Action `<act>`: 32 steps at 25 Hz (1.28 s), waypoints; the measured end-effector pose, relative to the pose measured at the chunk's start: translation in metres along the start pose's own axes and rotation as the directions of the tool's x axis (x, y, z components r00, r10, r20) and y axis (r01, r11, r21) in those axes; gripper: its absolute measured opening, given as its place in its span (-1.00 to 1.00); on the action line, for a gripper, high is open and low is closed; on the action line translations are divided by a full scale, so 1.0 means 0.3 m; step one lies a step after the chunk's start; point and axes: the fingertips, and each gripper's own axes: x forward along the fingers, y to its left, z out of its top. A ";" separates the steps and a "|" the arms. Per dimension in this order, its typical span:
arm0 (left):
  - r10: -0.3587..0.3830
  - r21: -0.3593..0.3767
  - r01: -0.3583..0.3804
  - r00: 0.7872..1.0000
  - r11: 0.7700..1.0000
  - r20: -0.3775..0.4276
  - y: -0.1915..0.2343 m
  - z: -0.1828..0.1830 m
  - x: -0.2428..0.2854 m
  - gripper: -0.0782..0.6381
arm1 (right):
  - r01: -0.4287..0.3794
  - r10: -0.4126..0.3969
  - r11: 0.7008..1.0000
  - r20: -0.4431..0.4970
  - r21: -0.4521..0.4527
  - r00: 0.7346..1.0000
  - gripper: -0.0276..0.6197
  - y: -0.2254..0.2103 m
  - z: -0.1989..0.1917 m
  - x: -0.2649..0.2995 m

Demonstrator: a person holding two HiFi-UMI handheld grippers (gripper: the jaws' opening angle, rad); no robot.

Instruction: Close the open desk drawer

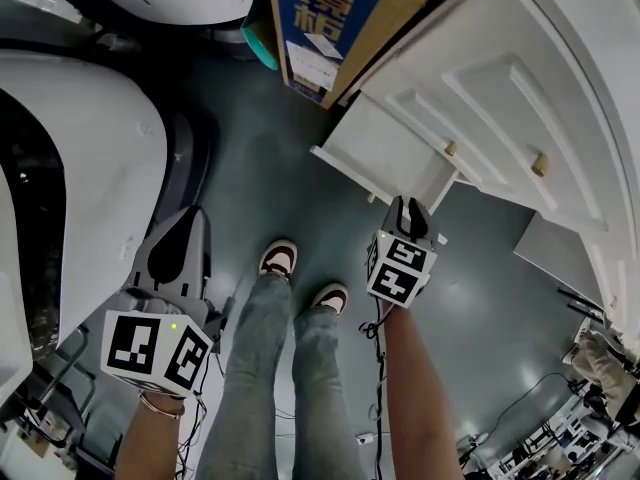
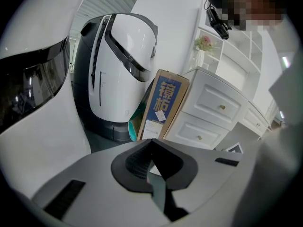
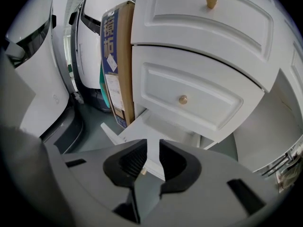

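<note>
Left gripper (image 1: 188, 218), marker cube low left in head view, fingers together with nothing between them, over the grey floor (image 1: 270, 168) beside a big white rounded machine (image 1: 90, 158). Right gripper (image 1: 410, 206) at centre right, fingers apart and clamped on nothing, tips just at the front edge of the open white wooden bottom drawer (image 1: 385, 148). That drawer is pulled out from the white panelled table (image 1: 520, 78). In the right gripper view a small tan knob (image 3: 142, 171) shows in the gap. A brown cardboard box with a blue label (image 1: 330, 18) leans at upper centre.
</note>
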 end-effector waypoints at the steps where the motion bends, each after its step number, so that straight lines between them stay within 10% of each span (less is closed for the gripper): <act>1: 0.001 0.000 -0.001 1.000 1.000 0.000 0.000 -0.007 -0.003 -0.74 | -0.006 0.006 1.000 -0.004 -0.001 1.000 -0.64 0.012 -0.015 -0.006; 32: 0.021 0.070 -0.024 0.999 0.997 0.049 0.080 -0.207 0.382 -0.74 | -0.010 0.034 0.982 -0.129 0.187 0.991 -0.64 0.122 -0.489 0.307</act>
